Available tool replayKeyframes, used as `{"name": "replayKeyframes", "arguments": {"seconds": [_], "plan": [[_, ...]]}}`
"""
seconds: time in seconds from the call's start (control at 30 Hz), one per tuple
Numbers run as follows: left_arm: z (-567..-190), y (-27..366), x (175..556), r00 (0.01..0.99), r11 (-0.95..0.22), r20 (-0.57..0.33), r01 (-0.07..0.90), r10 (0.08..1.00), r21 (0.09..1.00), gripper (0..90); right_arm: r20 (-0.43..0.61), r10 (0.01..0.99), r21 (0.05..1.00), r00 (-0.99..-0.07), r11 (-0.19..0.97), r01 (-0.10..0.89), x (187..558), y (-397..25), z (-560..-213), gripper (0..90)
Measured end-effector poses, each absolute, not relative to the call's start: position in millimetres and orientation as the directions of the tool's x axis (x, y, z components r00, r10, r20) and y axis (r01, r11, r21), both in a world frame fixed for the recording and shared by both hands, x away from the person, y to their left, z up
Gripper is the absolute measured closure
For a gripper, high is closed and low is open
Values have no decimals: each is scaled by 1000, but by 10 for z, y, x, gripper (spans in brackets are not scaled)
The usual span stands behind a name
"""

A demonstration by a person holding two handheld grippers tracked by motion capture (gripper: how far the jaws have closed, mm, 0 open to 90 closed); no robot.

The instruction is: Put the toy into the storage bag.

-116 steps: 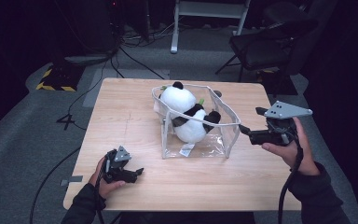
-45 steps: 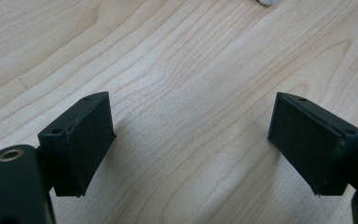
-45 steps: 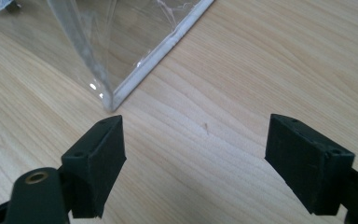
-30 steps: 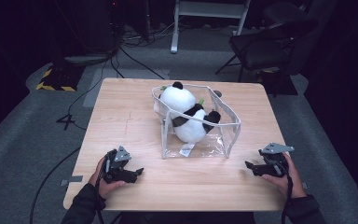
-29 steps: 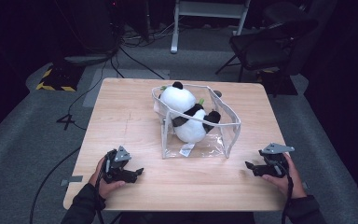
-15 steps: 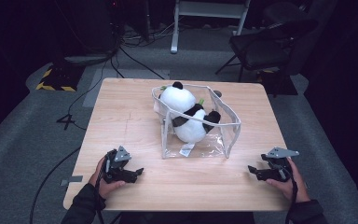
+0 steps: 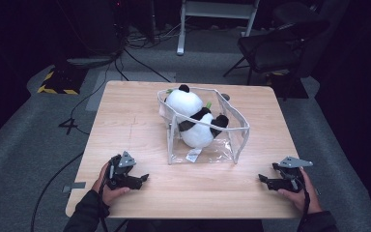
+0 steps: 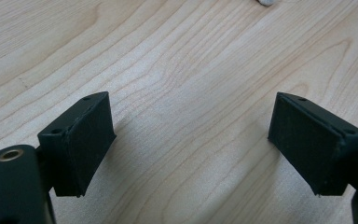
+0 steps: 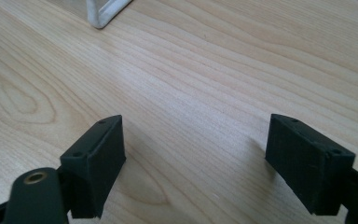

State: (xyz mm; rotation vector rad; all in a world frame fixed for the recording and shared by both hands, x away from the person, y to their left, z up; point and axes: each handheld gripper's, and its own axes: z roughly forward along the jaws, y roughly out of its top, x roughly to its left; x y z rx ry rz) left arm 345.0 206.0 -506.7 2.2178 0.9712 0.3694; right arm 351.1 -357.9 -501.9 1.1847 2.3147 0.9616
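Note:
A black-and-white panda plush [image 7: 193, 121] lies inside a clear plastic pouch with white trim [image 7: 236, 129] at the middle of the wooden table [image 7: 125, 116]. My left gripper [image 7: 142, 179] rests open near the table's front left, well apart from the pouch. In its own view the left gripper [image 8: 191, 144] has its jaws spread wide over bare wood. My right gripper [image 7: 262, 179] rests open near the front right edge. The right gripper [image 9: 193, 158] holds nothing, and a white corner of the pouch [image 9: 105, 11] shows at the top of its view.
A black chair [image 7: 280, 43] and a white frame [image 7: 217, 14] stand beyond the table's far edge. Cables [image 7: 140, 58] run over the grey floor, and a yellow-and-black striped block [image 7: 58, 84] lies at the far left.
My right gripper has come down from beside the pouch's right side to the table's front right edge and slid slightly outward. The left gripper has stayed put.

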Motion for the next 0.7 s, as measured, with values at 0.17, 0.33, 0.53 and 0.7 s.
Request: {"name": "replayKeyframes", "arguments": {"seconds": [0.17,0.33,0.53,0.7], "plan": [[-5068,2059,3449,682,-491,-11,539,732,684,142,-9,817,743,-576,391,543,3467,-3627,-5061,187],[-5072,2054,3441,674,-480,-20,547,739,686,142,-9,812,744,-583,396,539,3467,-3635,-5062,187],[-5067,2057,3449,676,-488,-12,544,737,683,140,-6,810,744,-587,395,538,3457,-3643,-5062,194],[-5069,2051,3452,673,-483,-16,547,739,683,138,-1,807,746,-590,394,537,3452,-3652,-5062,195]]}}
